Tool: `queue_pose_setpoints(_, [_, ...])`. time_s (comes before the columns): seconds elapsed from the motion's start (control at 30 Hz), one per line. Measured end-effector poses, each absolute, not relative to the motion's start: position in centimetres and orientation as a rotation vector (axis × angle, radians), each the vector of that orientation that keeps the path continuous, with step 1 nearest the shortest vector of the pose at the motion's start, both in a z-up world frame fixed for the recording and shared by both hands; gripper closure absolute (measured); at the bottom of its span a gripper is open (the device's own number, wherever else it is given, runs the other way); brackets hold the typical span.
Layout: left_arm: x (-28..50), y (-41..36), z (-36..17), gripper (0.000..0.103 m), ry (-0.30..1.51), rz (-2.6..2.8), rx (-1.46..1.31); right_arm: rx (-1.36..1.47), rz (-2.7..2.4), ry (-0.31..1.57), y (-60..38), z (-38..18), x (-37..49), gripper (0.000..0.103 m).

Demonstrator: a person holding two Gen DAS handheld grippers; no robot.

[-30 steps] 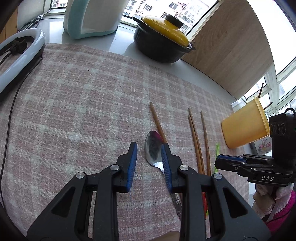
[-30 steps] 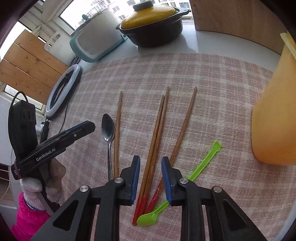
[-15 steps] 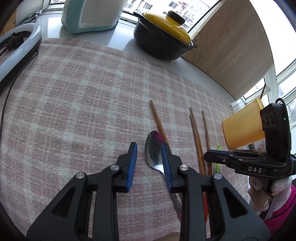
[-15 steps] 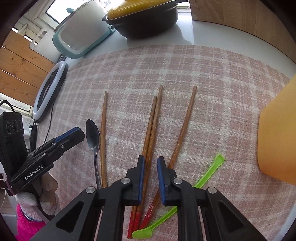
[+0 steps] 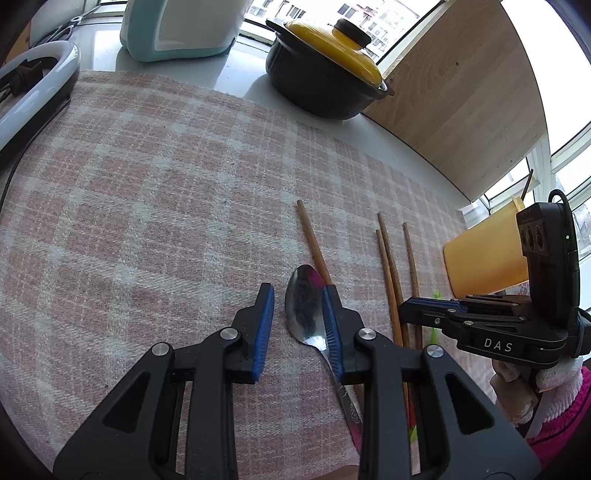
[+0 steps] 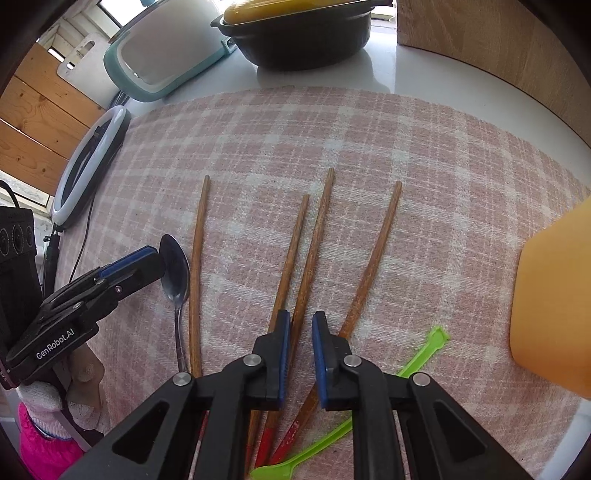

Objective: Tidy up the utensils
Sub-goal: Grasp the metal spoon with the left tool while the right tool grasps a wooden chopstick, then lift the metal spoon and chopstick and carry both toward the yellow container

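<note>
Several brown chopsticks lie side by side on the plaid cloth (image 6: 424, 155). My right gripper (image 6: 300, 347) points steeply down over the middle pair, its jaws narrowed around one chopstick (image 6: 317, 229), with a thin gap still showing beside it. The pair's other stick (image 6: 291, 251) runs under the left finger. A green plastic spoon (image 6: 421, 354) lies to the right. My left gripper (image 5: 297, 325) is open; a metal spoon (image 5: 304, 306) lies between its jaws, against the right finger. The right gripper (image 5: 406, 310) shows from the side in the left wrist view.
An orange cup (image 6: 550, 302) stands at the cloth's right edge. At the back are a black pot with a yellow lid (image 5: 325, 74) and a teal-and-white appliance (image 5: 177, 29). A ring light (image 5: 33, 96) lies far left, and a wooden panel (image 5: 461, 110) stands back right.
My right gripper has come down closer to the chopsticks and its jaws have narrowed around one of the middle pair. The left gripper has stayed by the spoon.
</note>
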State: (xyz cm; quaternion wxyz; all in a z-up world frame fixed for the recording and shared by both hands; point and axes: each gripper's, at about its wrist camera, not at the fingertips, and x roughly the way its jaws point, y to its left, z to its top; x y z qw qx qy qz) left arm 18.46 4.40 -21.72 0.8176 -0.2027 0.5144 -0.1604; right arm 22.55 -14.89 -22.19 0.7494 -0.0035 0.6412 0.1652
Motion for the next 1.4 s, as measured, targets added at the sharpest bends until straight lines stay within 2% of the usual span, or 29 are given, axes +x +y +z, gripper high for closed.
queue_pose_setpoints(0.5, [19.4,3.9,-22.4,0.077,1.091,-0.355,-0.432,-0.043,0.364,1.432,-13.7,-22.7,24.5,0.091])
queue_pose_setpoints(0.6, [19.5,3.4,-22.3,0.077,1.088,-0.364,-0.403,-0.065,0.362,1.431,-13.7,-22.6,24.6,0.096])
queue_pose_setpoints(0.63, [19.5,3.2,-22.3,0.079,1.085,-0.366,-0.390,-0.066,0.362,1.430,-13.6,-22.7,24.6,0.096])
queue_pose_setpoints(0.67, [19.4,3.1,-22.3,0.093,1.083,-0.364,-0.377,-0.062,0.365,1.430,-13.5,-22.7,24.6,0.096])
queue_pose_setpoints(0.7, [19.5,2.9,-22.4,0.097,1.088,-0.368,-0.367,-0.056,0.366,1.431,-13.5,-22.8,24.7,0.097])
queue_pose_setpoints(0.93, [18.9,3.1,-21.9,0.103,1.064,-0.362,-0.376,-0.024,0.358,1.416,-14.1,-22.6,24.3,0.098])
queue_pose_setpoints(1.23, [17.8,4.1,-19.4,0.103,1.009,-0.361,-0.365,0.034,0.385,1.353,-15.6,-20.7,23.0,0.099])
queue_pose_setpoints(1.4, [18.2,4.3,-20.3,0.103,1.049,-0.356,-0.392,0.027,0.387,1.344,-16.3,-20.3,22.4,0.099])
